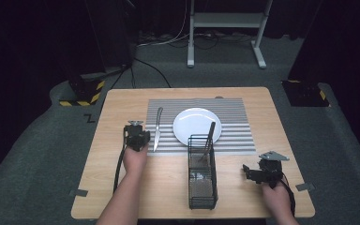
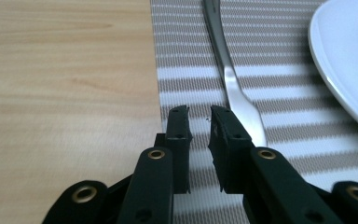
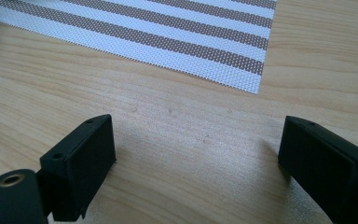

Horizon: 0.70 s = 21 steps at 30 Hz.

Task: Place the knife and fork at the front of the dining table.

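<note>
Looking down from the high view, the left gripper sits just left of the knife on the striped placemat. Its own view shows the jaws nearly together, pinching nothing (knife just beside the right jaw). The right gripper stands spread over bare table.

A silver knife is lying on a placemat striped in grey and white, beside a plain white plate. The table is showing pale wood grain. The wire basket and both grippers are showing black.
</note>
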Tool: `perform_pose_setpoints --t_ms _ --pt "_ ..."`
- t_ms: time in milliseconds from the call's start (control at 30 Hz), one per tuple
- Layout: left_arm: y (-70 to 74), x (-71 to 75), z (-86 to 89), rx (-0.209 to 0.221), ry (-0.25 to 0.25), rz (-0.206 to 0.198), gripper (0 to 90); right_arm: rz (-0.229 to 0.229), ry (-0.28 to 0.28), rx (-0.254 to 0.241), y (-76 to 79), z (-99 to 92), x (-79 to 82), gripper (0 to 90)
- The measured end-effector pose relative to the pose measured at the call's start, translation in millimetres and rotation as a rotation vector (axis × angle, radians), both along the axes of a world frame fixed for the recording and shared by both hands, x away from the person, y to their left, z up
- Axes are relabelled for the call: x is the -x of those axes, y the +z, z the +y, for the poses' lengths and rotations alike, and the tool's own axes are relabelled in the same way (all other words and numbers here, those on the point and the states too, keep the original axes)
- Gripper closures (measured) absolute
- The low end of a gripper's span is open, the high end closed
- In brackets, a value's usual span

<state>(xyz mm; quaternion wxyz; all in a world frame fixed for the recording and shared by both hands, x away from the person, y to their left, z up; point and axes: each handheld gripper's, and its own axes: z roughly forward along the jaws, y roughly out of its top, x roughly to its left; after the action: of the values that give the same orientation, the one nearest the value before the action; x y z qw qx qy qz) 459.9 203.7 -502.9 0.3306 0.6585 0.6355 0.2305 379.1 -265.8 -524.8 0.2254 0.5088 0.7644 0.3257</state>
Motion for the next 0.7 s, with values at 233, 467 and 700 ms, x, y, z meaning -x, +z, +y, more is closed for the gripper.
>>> perform_pose_setpoints --t_ms 233,467,700 --pt "-3.1 37.0 7.4 -0.019 -0.031 -0.028 71.7 0.002 -0.002 0.000 0.1 0.4 0.3 10.6" --pt "-4.9 73.8 21.4 -0.035 -0.040 -0.032 63.7 0.001 -0.001 0.000 0.1 0.7 0.3 10.6" --pt "-11.8 103.4 37.8 -0.102 -0.032 -0.033 48.9 0.001 -0.001 0.001 0.1 0.7 0.3 10.5"
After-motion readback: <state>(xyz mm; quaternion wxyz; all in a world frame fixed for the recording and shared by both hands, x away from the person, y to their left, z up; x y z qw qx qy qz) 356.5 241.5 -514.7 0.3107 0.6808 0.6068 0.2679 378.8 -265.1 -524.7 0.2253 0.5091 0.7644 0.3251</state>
